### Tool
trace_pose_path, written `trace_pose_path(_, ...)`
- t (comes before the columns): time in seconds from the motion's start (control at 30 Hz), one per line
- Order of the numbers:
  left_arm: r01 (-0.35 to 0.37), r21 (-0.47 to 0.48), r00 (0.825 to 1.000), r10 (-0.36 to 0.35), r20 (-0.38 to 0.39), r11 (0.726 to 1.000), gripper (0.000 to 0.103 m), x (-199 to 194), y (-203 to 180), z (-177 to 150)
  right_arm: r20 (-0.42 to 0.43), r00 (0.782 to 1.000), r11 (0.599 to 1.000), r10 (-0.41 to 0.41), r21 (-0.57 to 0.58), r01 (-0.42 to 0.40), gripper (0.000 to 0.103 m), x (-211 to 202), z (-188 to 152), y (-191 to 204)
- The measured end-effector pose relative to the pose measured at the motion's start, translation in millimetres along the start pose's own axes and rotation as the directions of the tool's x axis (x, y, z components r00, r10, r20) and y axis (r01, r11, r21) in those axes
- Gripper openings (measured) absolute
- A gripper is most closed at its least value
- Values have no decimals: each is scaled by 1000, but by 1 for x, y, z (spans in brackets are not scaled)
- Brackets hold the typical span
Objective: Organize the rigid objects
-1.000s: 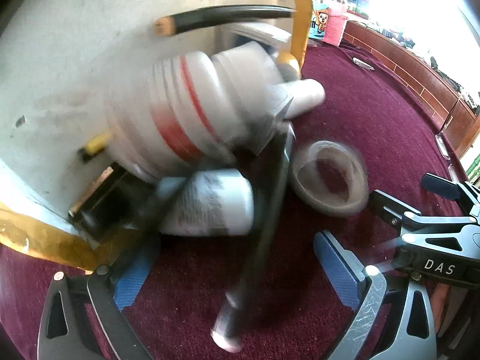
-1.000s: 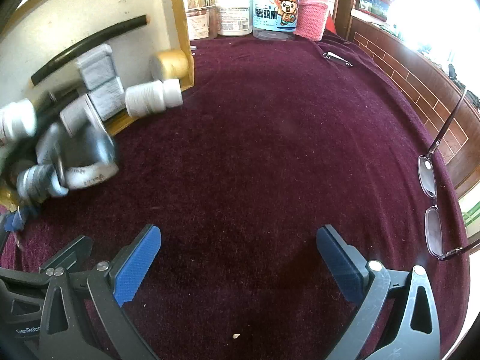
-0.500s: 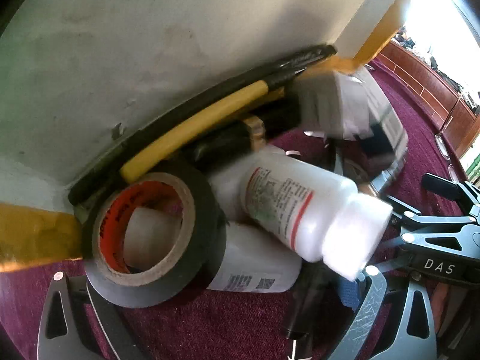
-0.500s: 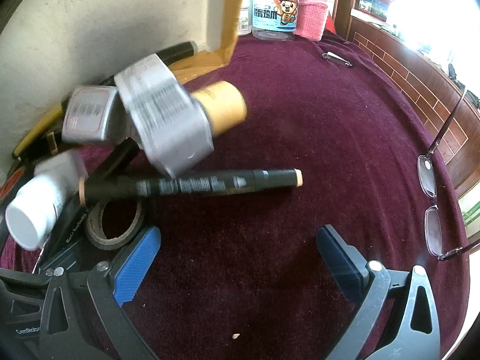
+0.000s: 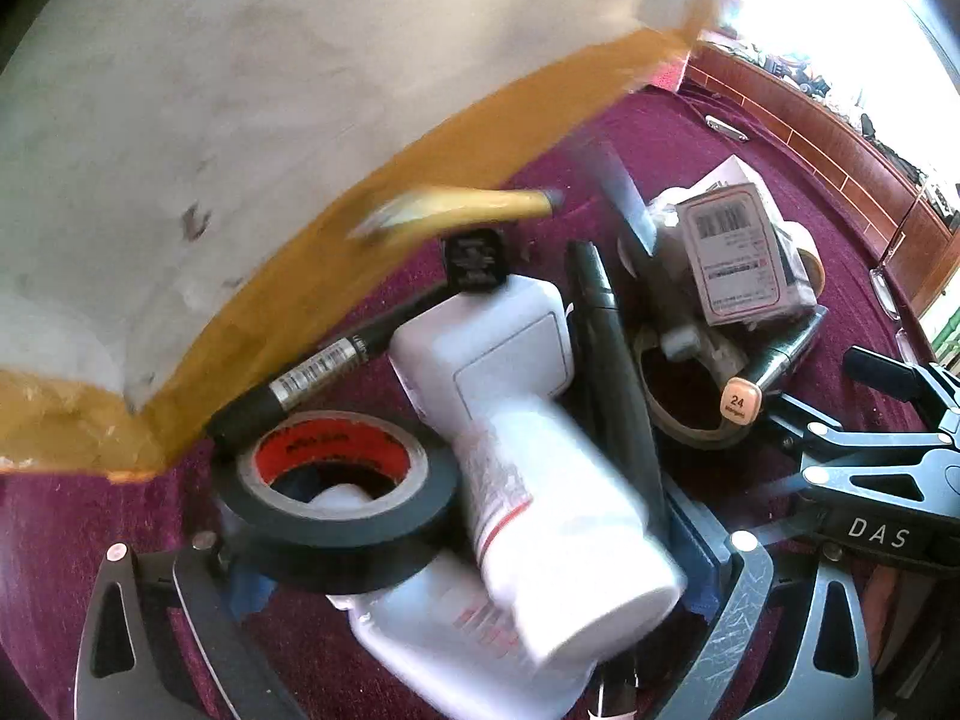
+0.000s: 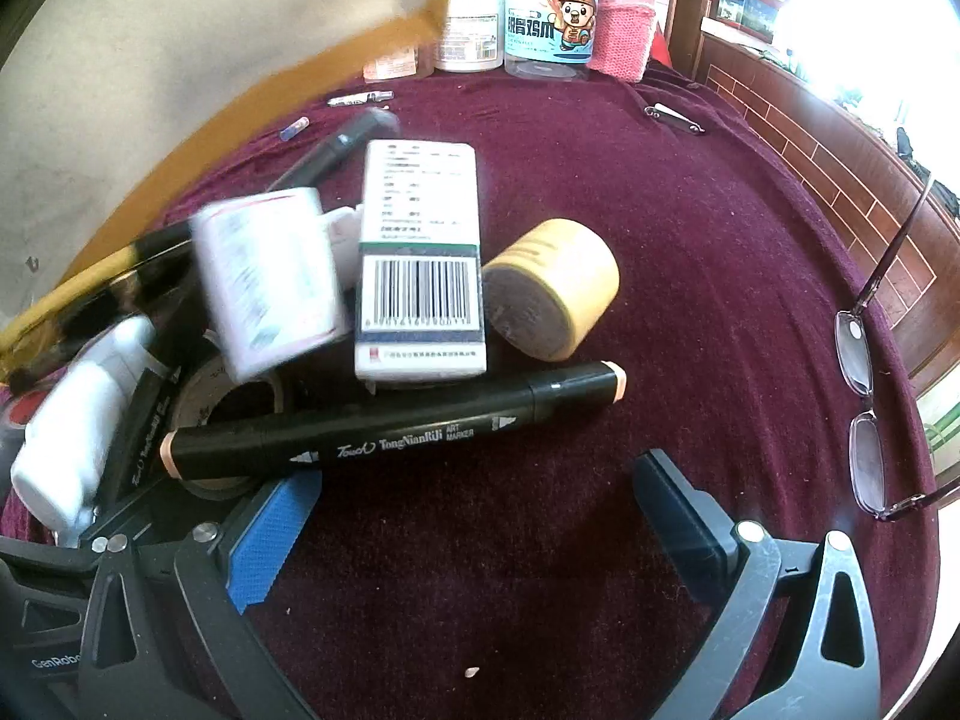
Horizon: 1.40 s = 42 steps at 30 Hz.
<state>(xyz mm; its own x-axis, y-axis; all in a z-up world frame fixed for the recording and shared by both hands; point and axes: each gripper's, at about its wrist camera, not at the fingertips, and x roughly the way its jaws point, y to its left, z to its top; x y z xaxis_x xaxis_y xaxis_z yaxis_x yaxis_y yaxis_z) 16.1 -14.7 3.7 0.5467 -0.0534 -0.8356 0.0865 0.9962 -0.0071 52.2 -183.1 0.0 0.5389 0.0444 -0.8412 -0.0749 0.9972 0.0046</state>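
A pile of small items lies on the maroon cloth. In the left wrist view a black tape roll (image 5: 336, 498), a blurred white bottle (image 5: 558, 540), a white adapter (image 5: 498, 348) and black markers (image 5: 606, 360) lie between the wide-apart fingers of my open left gripper (image 5: 474, 570). A barcoded medicine box (image 5: 738, 258) sits further right. In the right wrist view my open right gripper (image 6: 474, 522) holds nothing. Just beyond it lie a black art marker (image 6: 390, 438), the medicine box (image 6: 420, 276) and a wooden cylinder (image 6: 552, 288).
A tilted cardboard box (image 5: 240, 120) with tan taped edges hangs over the pile's left side. Glasses (image 6: 864, 390) lie at the cloth's right edge. Jars (image 6: 552, 24) and a pink knitted holder (image 6: 624, 36) stand at the back, a nail clipper (image 6: 672, 117) nearby.
The cardboard box has tipped and risen, and its contents have tumbled out onto the cloth towards both grippers. Some items are still blurred with motion. Both grippers stayed open.
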Motion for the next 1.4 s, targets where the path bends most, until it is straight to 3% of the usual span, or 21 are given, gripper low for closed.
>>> trace_pose_path(1.4,0,0,1000,0,-2,1000,102,1,-2,5,1,1000,1000,1,0,-1,103,0,0,0)
